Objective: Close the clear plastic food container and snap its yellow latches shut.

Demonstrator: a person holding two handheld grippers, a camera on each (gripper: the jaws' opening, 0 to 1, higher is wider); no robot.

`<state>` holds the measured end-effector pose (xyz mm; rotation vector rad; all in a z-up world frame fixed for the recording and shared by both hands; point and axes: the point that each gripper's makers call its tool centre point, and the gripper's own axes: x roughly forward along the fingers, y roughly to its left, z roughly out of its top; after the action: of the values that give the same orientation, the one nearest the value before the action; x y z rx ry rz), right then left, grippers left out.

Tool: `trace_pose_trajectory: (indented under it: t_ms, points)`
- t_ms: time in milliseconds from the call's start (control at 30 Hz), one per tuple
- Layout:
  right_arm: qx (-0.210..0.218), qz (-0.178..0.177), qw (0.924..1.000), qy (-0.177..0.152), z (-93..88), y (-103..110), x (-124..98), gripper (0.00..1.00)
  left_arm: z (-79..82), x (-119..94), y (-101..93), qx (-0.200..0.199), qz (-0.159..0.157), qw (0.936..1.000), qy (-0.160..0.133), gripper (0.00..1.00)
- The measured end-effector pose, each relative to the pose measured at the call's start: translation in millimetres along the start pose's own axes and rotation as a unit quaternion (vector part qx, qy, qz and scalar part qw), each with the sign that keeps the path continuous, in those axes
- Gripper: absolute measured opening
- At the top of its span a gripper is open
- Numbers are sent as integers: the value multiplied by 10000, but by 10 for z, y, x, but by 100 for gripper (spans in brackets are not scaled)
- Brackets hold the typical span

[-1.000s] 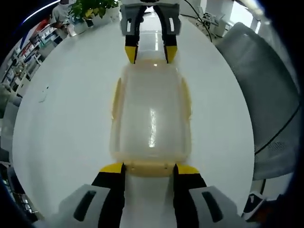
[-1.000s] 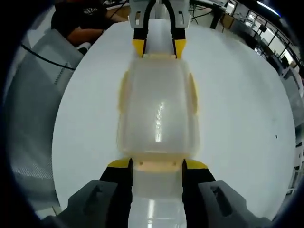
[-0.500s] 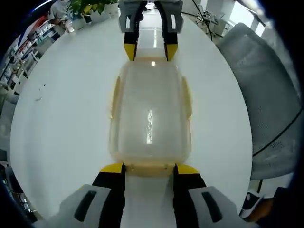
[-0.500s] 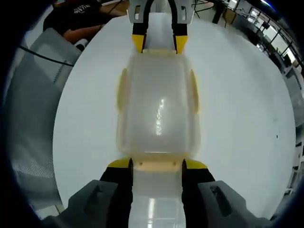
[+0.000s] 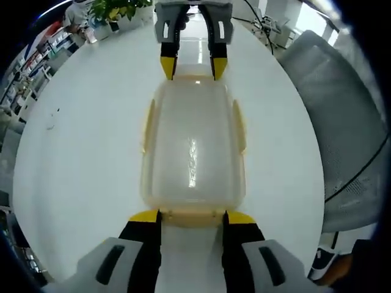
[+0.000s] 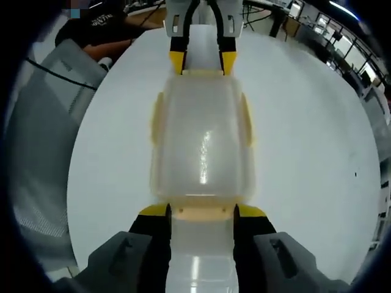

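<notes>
A clear plastic food container (image 5: 192,140) lies lengthwise on the white table (image 5: 79,152) with its lid on top. Yellow side latches (image 5: 148,125) run along both long sides. My left gripper (image 5: 192,217) is at the near end, its jaws tight against a yellow end latch (image 5: 192,213). At the far end my right gripper (image 5: 191,67) comes in from the top. In the right gripper view the container (image 6: 203,140) runs the same way; my right gripper (image 6: 203,210) grips its own end latch (image 6: 203,212), and the left gripper (image 6: 202,61) is opposite.
A grey mesh chair (image 5: 342,122) stands past the table's edge, and shows again as the chair (image 6: 36,140) in the right gripper view. Potted plants (image 5: 116,9) and shelves lie beyond the far edge. A person in black (image 6: 104,30) sits behind the table.
Both views have shifted only slightly. The container and both grippers keep their places at its two ends.
</notes>
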<state>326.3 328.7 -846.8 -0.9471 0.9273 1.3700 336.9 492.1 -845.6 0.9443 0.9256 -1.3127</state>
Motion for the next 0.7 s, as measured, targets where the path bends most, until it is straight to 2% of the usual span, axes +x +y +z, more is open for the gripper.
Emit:
trace_pose_trajectory:
  t_ms: [100,200,467,700]
  points:
    - [-180,-10,9998,-76,19,16,-1,36,-2,-11,-50,-65,-9,10000,17,32]
    - [-155,28,9998,-135,43,29,-9,36,5,-61,-100,-35,73,9999,77,32]
    - [-376,-89,9985,-388,133,75,-255,36,86,-259,-188,-252,197,9995,43,32]
    - [-510,-221,9960,-700,131,147,-515,35,288,-472,-297,-289,296,9991,77,32]
